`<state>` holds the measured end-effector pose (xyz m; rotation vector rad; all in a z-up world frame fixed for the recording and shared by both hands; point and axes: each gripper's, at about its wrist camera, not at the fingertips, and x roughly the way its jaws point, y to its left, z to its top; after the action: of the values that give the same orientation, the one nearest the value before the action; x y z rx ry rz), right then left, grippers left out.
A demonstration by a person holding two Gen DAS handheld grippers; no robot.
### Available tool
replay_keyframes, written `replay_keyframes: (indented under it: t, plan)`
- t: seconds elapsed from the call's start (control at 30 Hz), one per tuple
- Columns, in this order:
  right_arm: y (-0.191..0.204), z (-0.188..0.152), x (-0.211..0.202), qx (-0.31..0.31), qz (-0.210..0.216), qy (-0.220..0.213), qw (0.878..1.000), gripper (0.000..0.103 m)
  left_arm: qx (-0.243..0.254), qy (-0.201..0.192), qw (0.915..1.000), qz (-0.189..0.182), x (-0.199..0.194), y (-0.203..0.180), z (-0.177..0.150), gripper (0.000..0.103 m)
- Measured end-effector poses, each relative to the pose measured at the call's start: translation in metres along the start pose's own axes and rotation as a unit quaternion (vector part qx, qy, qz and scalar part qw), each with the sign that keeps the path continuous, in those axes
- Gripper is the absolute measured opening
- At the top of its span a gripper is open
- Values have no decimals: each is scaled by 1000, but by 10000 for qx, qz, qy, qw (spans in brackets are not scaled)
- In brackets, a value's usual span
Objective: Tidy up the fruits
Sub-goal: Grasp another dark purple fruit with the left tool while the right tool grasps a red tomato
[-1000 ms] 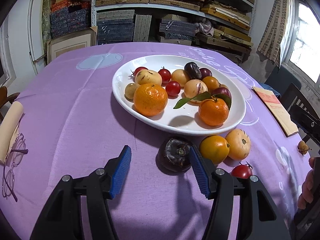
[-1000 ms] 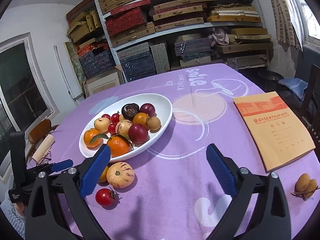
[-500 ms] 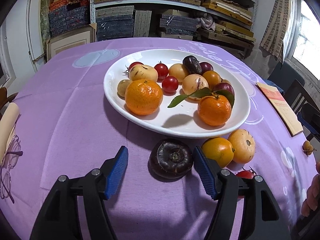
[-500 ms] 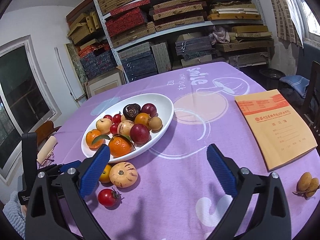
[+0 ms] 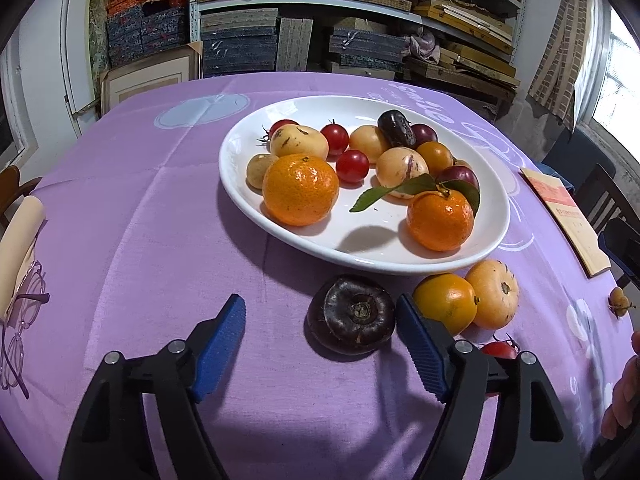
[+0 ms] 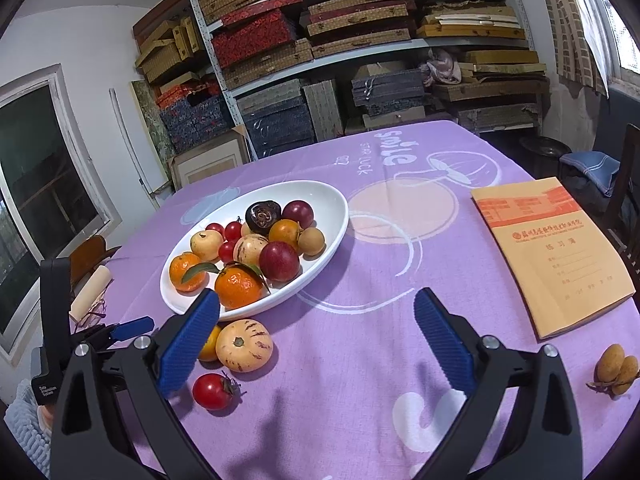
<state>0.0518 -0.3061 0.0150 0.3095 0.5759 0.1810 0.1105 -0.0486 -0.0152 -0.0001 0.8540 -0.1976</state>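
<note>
A white oval plate (image 5: 492, 236) (image 6: 332, 216) holds several fruits: oranges, tomatoes, plums, pale melons. In front of it on the purple cloth lie a dark purple round fruit (image 5: 351, 314), an orange fruit (image 5: 445, 307), a pale striped melon (image 5: 493, 293) (image 6: 244, 345) and a red tomato (image 5: 498, 350) (image 6: 212, 391). My left gripper (image 5: 320, 350) is open; the dark fruit lies between its fingers, close to the right one. My right gripper (image 6: 316, 344) is open and empty above bare cloth right of the melon.
A yellow notebook (image 6: 554, 252) lies on the right of the table. Two small yellow-brown fruits (image 6: 614, 368) lie near the right edge. Glasses (image 5: 20, 320) and a cream roll (image 5: 18, 240) sit at the left edge. Shelves of boxes stand behind.
My left gripper has moved right and forward, so the dark fruit now lies between its fingers. My right gripper has shifted slightly closer to the plate.
</note>
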Motion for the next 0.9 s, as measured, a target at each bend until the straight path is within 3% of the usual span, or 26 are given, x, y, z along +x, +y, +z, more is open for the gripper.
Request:
replay_keyframes:
  t: [0.43,0.7,0.9]
  plan:
    - [0,-4,6,-48,-16,70,10000,96,250,145,9995,-93,7,-15,-1,45]
    - [1,-6,11,-104,15,191,9998,96,212,70,9998,2,3,-13,-2,45]
    - [19,-14,17,-411,269,554,9973,96,248,-277,9990,262,-18,-8,-5,45]
